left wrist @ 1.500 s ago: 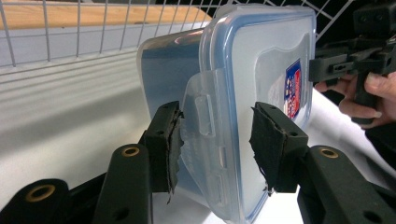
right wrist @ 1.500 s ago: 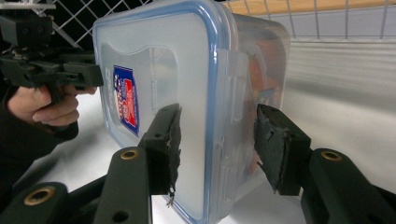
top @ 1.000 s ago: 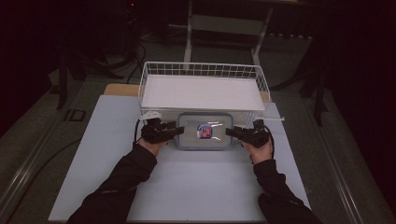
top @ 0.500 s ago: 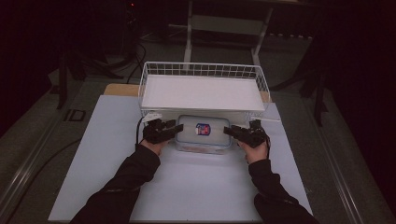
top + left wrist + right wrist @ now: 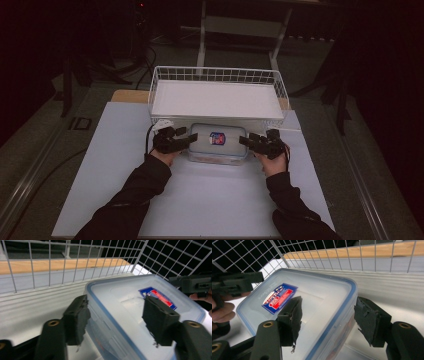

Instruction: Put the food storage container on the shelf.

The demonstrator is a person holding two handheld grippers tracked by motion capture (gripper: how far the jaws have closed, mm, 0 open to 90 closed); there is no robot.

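Observation:
A clear plastic container [image 5: 217, 142] with a blue-rimmed lid and a red and blue label rests on the white table, right in front of the wire basket [image 5: 217, 75]. My left gripper [image 5: 191, 137] is at its left end and my right gripper [image 5: 243, 142] at its right end. In the left gripper view the jaws [image 5: 115, 315] straddle the container's [image 5: 125, 300] corner, and their pads stand off it. In the right gripper view the jaws [image 5: 328, 312] straddle the opposite corner of the container [image 5: 317, 292] the same way. Both pairs of jaws have just been opening and now stand open.
The basket holds a white liner board [image 5: 215, 99] and stands on a wooden board [image 5: 125, 96]. Its wire wall [image 5: 50, 265] rises close behind the container. Bare white table [image 5: 210, 200] lies between the person's dark sleeves. Dark floor, stands and cables surround the table.
Both grippers' jaws have spread wider around the container's ends. The container sits flat in front of the basket, and the hands have hardly moved.

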